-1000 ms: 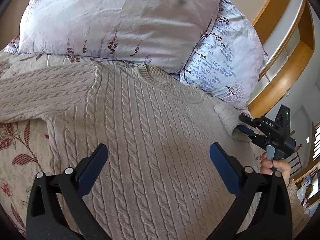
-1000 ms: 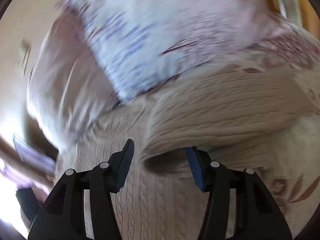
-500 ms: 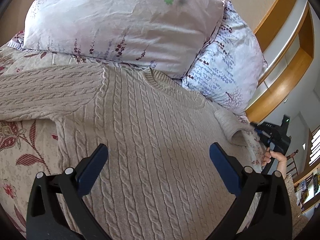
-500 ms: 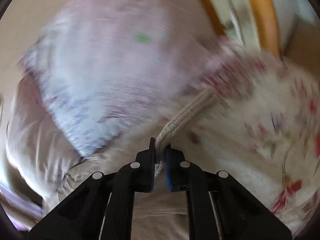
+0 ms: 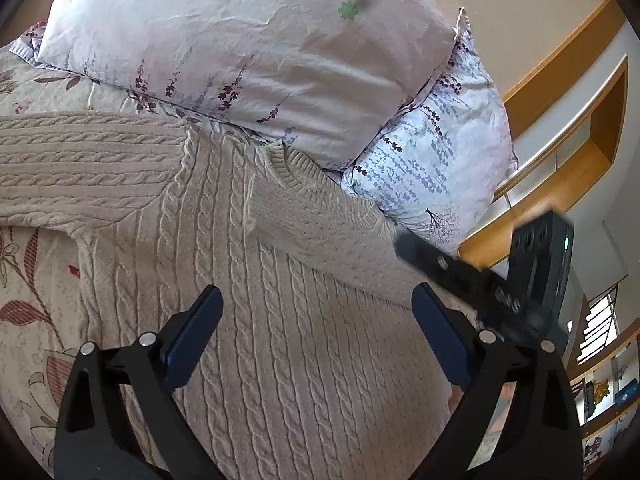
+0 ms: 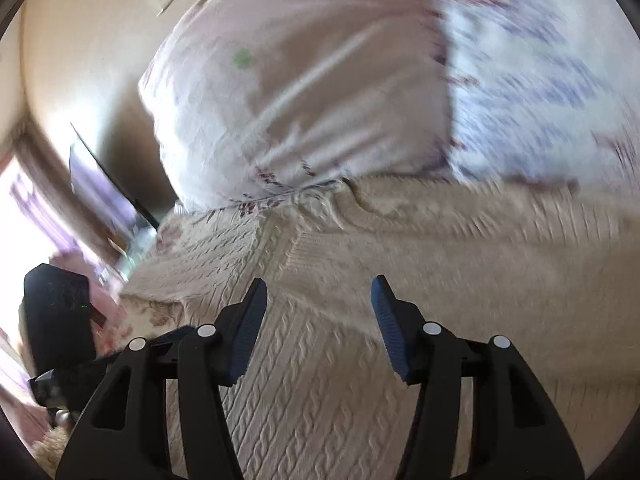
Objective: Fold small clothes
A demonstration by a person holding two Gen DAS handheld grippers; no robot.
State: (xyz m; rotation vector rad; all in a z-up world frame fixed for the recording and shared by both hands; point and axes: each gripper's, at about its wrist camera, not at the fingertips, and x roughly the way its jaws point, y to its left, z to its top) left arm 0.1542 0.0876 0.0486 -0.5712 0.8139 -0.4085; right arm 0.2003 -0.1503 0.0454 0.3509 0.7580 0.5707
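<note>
A beige cable-knit sweater (image 5: 280, 320) lies flat on the bed, neck toward the pillows. Its right sleeve (image 5: 320, 236) is folded across the chest, and its left sleeve (image 5: 80, 168) stretches out to the left. My left gripper (image 5: 316, 336) is open and empty above the sweater's body. My right gripper (image 6: 316, 320) is open and empty above the folded sleeve (image 6: 440, 248); it also shows at the right of the left wrist view (image 5: 480, 276). The right wrist view is blurred.
Two floral pillows (image 5: 240, 40) (image 5: 432, 160) lean at the head of the bed behind the sweater's collar. A floral bedspread (image 5: 28, 300) lies under the sweater. Wooden shelving (image 5: 580, 120) stands at the right. A dark screen (image 6: 104, 184) stands at the left.
My right gripper carried the right sleeve across the chest, let it go and opened. The left gripper stayed open, and its view shifted slightly.
</note>
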